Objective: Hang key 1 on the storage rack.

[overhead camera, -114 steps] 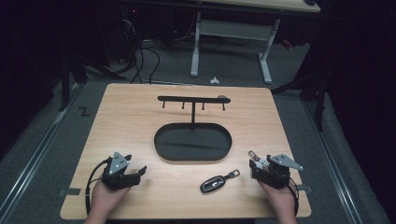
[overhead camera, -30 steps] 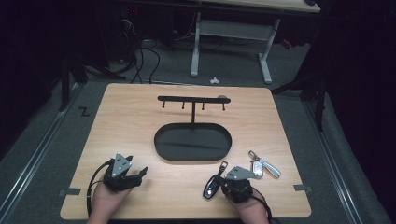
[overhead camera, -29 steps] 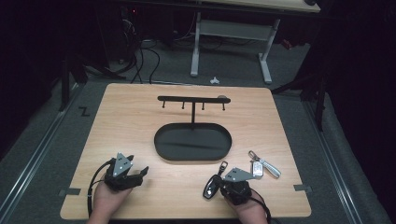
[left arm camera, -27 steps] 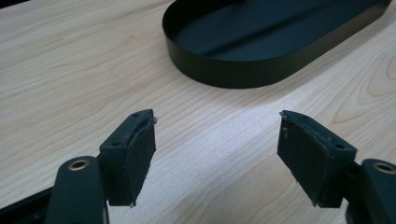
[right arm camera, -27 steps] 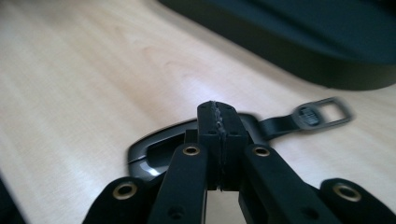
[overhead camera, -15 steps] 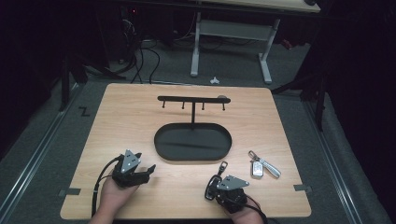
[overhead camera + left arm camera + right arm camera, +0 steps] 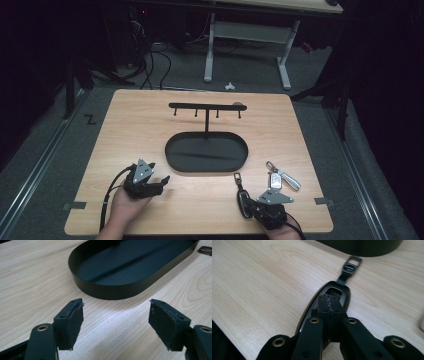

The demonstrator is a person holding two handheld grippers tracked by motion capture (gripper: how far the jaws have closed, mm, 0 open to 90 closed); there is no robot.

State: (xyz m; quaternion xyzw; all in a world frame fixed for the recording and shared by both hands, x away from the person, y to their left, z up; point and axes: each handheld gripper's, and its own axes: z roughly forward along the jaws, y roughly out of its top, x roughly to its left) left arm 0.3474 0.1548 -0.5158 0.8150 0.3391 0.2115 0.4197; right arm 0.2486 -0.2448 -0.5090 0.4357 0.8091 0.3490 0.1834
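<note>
Hovering right gripper (image 7: pixel 329 305) jaws pressed together over key fob (image 7: pixel 312 307); left gripper (image 7: pixel 116 317) jaws spread.

A black oval car key fob (image 7: pixel 244 202) lies flat on the wooden surface (image 7: pixel 200 210) near its front edge, its short strap with a metal loop (image 7: pixel 351 263) pointing toward the black tray (image 7: pixel 206 151).

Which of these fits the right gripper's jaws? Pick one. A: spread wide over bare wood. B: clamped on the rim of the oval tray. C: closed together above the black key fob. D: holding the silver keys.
C: in the right gripper view the right gripper has its pads pressed together, with the black key fob lying on the table directly beneath them.
</note>
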